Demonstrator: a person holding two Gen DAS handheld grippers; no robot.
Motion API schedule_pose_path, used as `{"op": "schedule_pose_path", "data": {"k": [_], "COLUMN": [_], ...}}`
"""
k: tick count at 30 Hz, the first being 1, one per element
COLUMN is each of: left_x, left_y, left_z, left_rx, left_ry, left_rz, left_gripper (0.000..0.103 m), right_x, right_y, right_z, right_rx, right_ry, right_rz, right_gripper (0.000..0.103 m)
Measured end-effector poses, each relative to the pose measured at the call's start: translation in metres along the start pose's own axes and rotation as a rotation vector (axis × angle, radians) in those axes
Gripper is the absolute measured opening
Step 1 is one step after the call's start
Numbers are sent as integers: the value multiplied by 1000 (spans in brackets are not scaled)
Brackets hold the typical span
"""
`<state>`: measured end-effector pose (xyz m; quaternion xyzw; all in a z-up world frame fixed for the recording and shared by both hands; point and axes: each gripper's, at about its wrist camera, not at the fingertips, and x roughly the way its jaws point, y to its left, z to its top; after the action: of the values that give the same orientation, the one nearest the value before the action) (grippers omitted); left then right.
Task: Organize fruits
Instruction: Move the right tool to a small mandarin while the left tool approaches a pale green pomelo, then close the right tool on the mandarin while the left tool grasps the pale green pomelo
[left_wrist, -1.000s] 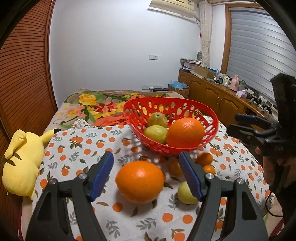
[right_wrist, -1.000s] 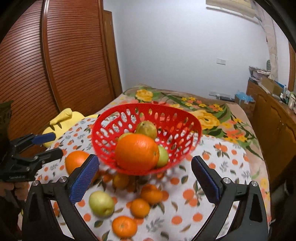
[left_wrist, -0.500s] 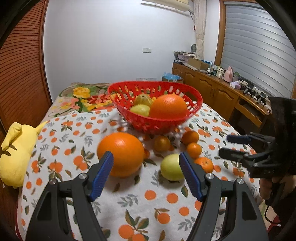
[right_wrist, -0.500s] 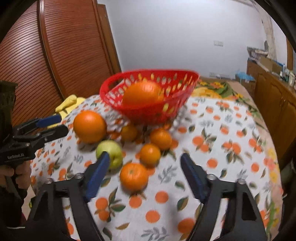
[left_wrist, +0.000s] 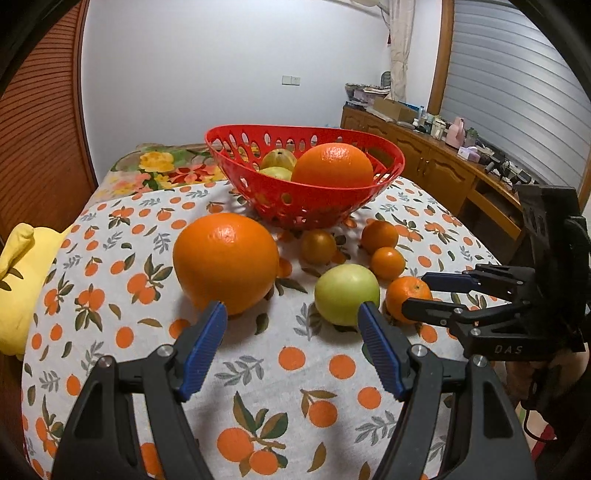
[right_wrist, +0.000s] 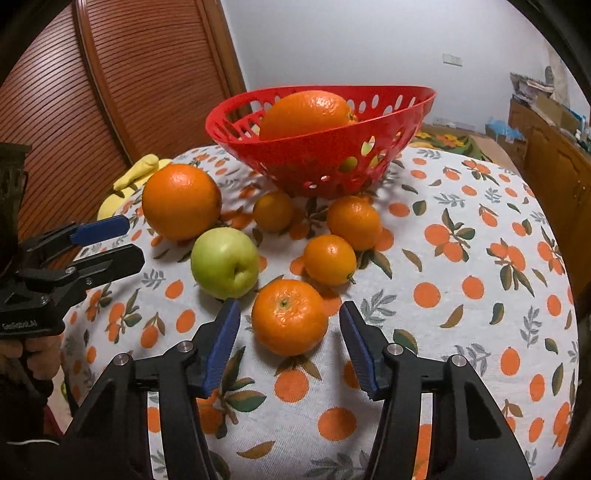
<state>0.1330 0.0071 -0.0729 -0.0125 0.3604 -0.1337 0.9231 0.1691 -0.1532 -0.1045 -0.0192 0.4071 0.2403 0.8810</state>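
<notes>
A red perforated basket (left_wrist: 306, 192) stands toward the far side of the tabletop (left_wrist: 258, 369), which is covered by a cloth printed with oranges and leaves. In the basket lie a large orange (left_wrist: 332, 166) and two yellow-green fruits (left_wrist: 277, 164). A yellow plush toy (left_wrist: 18, 277) sits off the tabletop's edge at 9 o'clock in the left wrist view, and a wooden sideboard (left_wrist: 443, 166) crowded with small items runs along the wall at 2 o'clock.

Loose fruit lies in front of the basket: a second large orange (left_wrist: 225, 262), a green apple (left_wrist: 347, 293) just beside it, and four mandarins. In the right wrist view the nearest mandarin (right_wrist: 290, 317) lies at 12 o'clock from the right gripper (right_wrist: 290, 343), between its spread blue pads (right_wrist: 221, 343), with neither pad touching it. The apple sits at 11 o'clock, close to the left pad, and the other three mandarins (right_wrist: 330, 260) cluster at 12 to 1 o'clock between the nearest one and the basket.

The left gripper (left_wrist: 291, 350) is also spread wide and holds nothing. Its left fingertip lies in front of the second large orange's lower edge at 11 o'clock, and its right fingertip overlaps the apple's lower right side at 1 o'clock; whether either touches cannot be told.
</notes>
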Motion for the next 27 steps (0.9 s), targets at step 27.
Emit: {"op": "schedule_pose_path", "data": {"k": [27], "left_x": [38], "left_y": [-32], "left_z": [9], "left_rx": [50], "left_ry": [58], "left_rz": [-80], "left_gripper": [73], "right_x": [-28], "right_y": [-28], "right_z": [-8], "right_rx": [44], "right_ry": [-49], "right_rz": [-34], "right_gripper": [44]}}
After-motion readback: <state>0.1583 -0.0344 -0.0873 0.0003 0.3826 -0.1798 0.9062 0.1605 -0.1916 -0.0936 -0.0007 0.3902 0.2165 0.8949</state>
